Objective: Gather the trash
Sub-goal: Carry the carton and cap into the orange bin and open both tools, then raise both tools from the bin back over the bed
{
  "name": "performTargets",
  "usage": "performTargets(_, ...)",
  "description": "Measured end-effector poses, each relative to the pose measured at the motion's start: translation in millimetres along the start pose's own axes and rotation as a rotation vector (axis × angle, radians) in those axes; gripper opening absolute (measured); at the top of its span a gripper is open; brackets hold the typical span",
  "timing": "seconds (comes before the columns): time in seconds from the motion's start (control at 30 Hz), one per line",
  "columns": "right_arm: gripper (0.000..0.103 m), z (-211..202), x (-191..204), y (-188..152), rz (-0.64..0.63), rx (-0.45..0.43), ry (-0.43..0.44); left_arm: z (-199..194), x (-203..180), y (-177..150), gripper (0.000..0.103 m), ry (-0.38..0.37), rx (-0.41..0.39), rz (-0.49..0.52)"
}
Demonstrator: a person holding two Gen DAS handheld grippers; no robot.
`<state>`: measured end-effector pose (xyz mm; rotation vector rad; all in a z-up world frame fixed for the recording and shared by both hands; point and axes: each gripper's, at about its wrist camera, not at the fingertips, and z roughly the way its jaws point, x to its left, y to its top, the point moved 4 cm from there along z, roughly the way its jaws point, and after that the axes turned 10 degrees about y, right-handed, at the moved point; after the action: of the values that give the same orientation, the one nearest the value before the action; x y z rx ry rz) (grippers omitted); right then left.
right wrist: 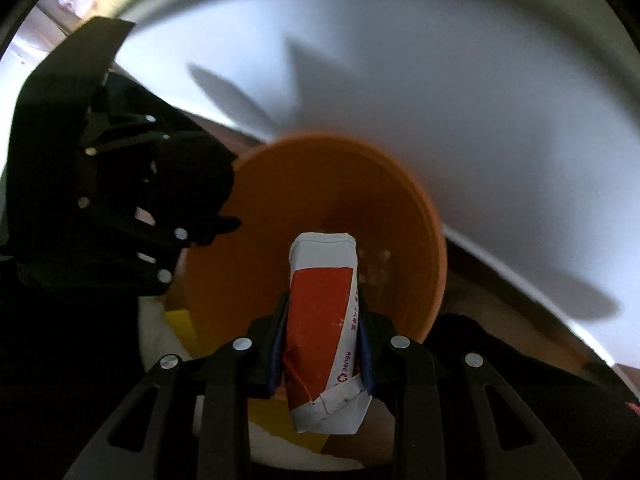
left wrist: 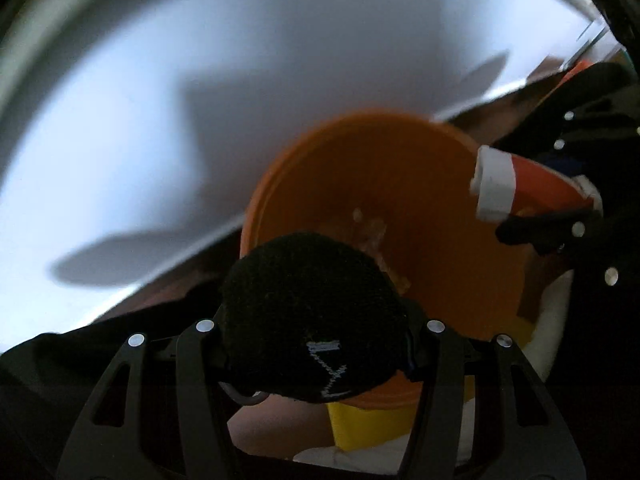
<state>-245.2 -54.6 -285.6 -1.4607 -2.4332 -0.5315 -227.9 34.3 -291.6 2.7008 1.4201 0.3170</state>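
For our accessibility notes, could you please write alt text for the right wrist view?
The right gripper clamps a flattened red-and-white carton above an open orange bin. At left, the left gripper holds a black sock over the bin's rim, with a white wall behind.

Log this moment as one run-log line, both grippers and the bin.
left gripper: shut on black sock | right gripper: shut on crushed red-white cup | both over orange bin

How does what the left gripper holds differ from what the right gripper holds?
The left gripper holds a black balled sock, soft and rounded; the right gripper holds a red-and-white carton, flattened and printed. The sock fills wider-set jaws; the carton sits between narrower ones. Both are gripped over the orange bin.
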Motion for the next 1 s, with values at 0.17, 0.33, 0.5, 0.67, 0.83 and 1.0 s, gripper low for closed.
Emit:
performTargets(0.17,0.029,26,-15,-1,0.042,0.096,0.023,21,-9,-4,0.054,0.0,0.079,0.047)
performTargets(0.33,0.045,38,-17,2,0.041,0.14,0.027,33,-12,-8,0.057,0.031,0.128,0.075)
performTargets(0.5,0.061,37,-16,0,0.047,0.132,0.02,26,-7,-6,0.073,0.048,0.099,0.066)
performTargets(0.67,0.061,19,-11,-4,0.055,0.072,0.003,20,-10,-3,0.073,0.051,0.073,0.058)
performTargets(0.83,0.061,-2,-5,-10,0.066,0.006,-0.012,6,-11,-6,0.073,0.058,0.026,0.057)
performTargets(1.0,0.061,-28,6,-26,0.059,-0.066,-0.042,-16,-4,-9,0.073,0.059,-0.046,0.029)
